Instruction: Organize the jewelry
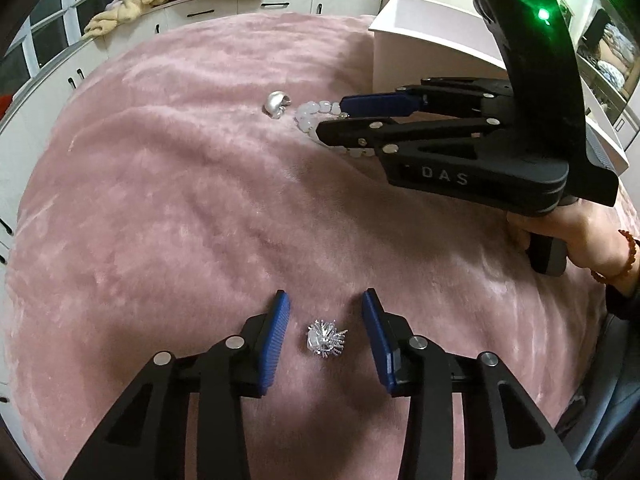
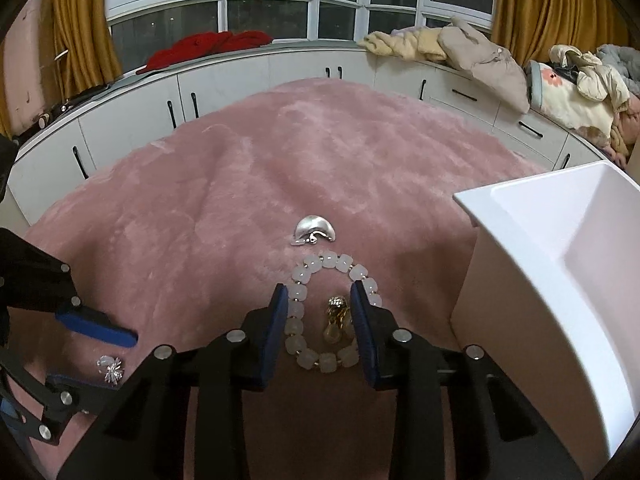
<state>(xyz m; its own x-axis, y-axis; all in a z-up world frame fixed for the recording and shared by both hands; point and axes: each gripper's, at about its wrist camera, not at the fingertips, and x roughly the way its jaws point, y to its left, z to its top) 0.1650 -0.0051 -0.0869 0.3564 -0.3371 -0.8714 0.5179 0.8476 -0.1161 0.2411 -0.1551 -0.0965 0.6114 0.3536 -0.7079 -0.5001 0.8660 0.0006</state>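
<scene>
A spiky silver brooch (image 1: 326, 339) lies on the pink plush blanket (image 1: 192, 184), between the open fingers of my left gripper (image 1: 326, 304); it also shows in the right wrist view (image 2: 111, 369). A white bead bracelet (image 2: 308, 312) lies further off, with a gold earring (image 2: 336, 320) inside its loop. My right gripper (image 2: 320, 296) is open and straddles the bracelet and the gold earring; it shows in the left wrist view (image 1: 334, 118) over the bracelet (image 1: 310, 114). A silver crescent earring (image 2: 314, 232) lies just beyond the bracelet, and shows in the left wrist view (image 1: 276, 104).
A white open box (image 2: 560, 264) stands right of the bracelet, seen also in the left wrist view (image 1: 404, 48). White cabinets (image 2: 240, 92) with piled clothes (image 2: 472, 56) run behind the blanket under a window.
</scene>
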